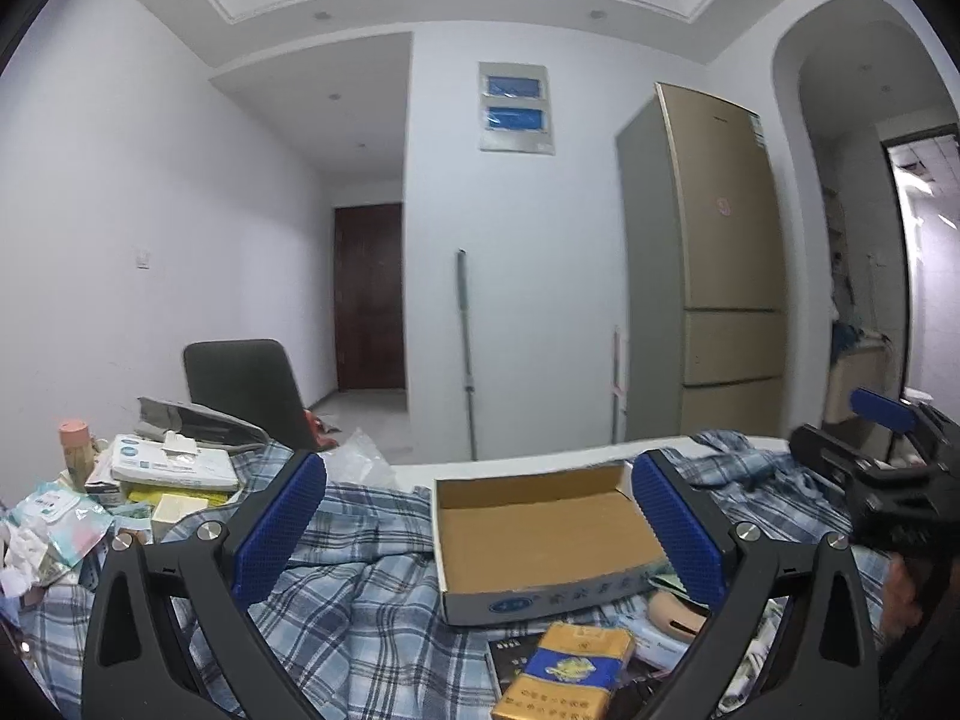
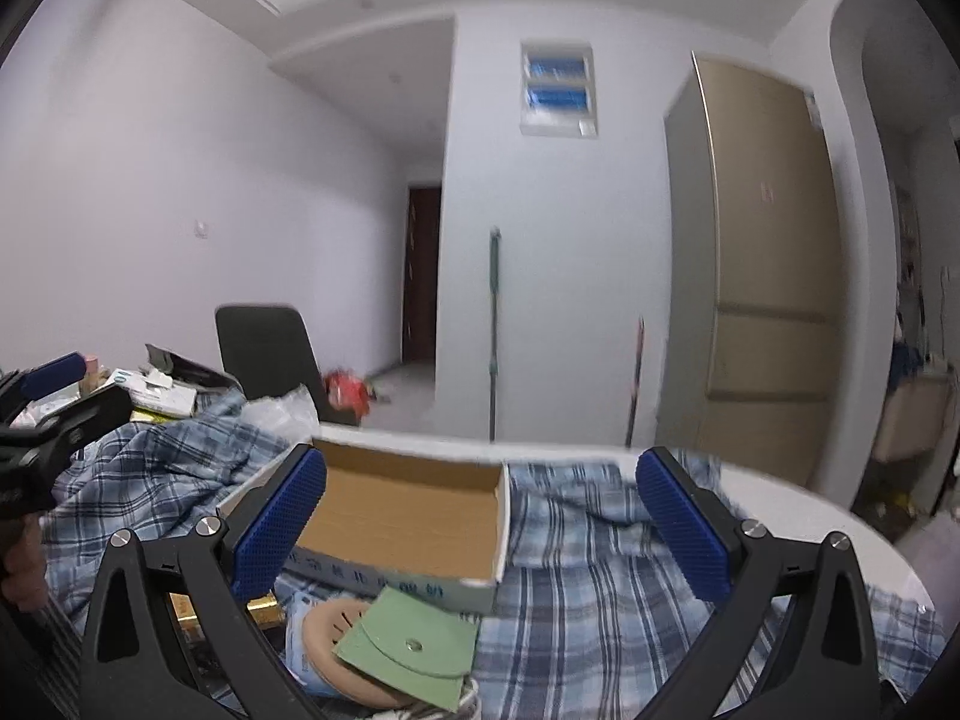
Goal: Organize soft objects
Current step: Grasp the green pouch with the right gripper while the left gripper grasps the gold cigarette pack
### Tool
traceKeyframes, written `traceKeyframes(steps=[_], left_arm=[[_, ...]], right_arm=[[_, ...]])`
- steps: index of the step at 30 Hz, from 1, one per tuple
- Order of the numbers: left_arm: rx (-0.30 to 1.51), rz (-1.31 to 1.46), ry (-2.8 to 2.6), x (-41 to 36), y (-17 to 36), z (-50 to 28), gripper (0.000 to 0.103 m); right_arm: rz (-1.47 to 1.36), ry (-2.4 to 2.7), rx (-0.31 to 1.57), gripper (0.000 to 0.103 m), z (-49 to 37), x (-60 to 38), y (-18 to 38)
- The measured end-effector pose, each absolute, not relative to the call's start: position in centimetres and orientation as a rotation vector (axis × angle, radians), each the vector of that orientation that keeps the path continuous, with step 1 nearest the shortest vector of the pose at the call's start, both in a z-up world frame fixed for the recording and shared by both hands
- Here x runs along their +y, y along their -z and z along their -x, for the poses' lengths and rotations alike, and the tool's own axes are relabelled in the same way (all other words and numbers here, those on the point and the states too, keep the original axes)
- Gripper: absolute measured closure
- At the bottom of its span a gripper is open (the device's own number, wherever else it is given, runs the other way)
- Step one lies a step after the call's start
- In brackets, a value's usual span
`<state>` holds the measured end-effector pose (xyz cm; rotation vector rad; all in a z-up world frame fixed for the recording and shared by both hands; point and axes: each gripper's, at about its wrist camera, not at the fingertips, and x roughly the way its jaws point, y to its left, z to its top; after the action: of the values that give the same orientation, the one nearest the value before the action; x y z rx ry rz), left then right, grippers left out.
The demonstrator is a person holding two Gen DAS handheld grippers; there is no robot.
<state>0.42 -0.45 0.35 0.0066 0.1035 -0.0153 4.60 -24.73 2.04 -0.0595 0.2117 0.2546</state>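
Observation:
A blue-and-white plaid shirt lies crumpled across the white table, also spread in the right wrist view as the plaid shirt. On it sits an empty open cardboard box, the same box seen from the right. A green felt pouch rests on a beige perforated pad in front of the box. My left gripper hovers open over the box, holding nothing. My right gripper is open too, above the box's right side and the shirt.
A yellow cigarette pack lies near the box front. Tissue box, packets and a pink-lidded jar crowd the table's left. A dark chair stands behind. A fridge and mop handle stand past the table's curved far edge.

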Motion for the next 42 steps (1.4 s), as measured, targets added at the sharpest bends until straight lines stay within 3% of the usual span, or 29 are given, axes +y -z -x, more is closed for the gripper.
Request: traceKeyframes(steps=[7, 14, 19, 24, 42], left_arm=[[0.143, 0.009, 0.129, -0.4, -1.5, -0.1, 0.0], [0.19, 0.009, 0.125, -0.4, -1.0, -1.1, 0.0], [0.261, 0.037, 0.074, 0.5, -0.5, -2.5, 0.0], [0.363, 0.087, 0.098, 1.5, 0.3, -4.2, 0.0], [0.41, 0.032, 0.124, 0.0, 0.7, -4.2, 0.0]], right_arm=[[-0.165, -0.386, 0.62, 0.0, -9.3, -26.2, -2.7], [-0.179, -0.392, 0.853, 0.001, -12.6, -24.2, 1.1], [-0.19, -0.378, 0.973, 0.015, -14.1, -24.2, 4.4], [-0.207, -0.4, 1.029, 0.02, -14.8, -24.1, 6.2], [-0.255, -0.443, 1.104, 0.028, -15.6, -24.2, 8.2]])
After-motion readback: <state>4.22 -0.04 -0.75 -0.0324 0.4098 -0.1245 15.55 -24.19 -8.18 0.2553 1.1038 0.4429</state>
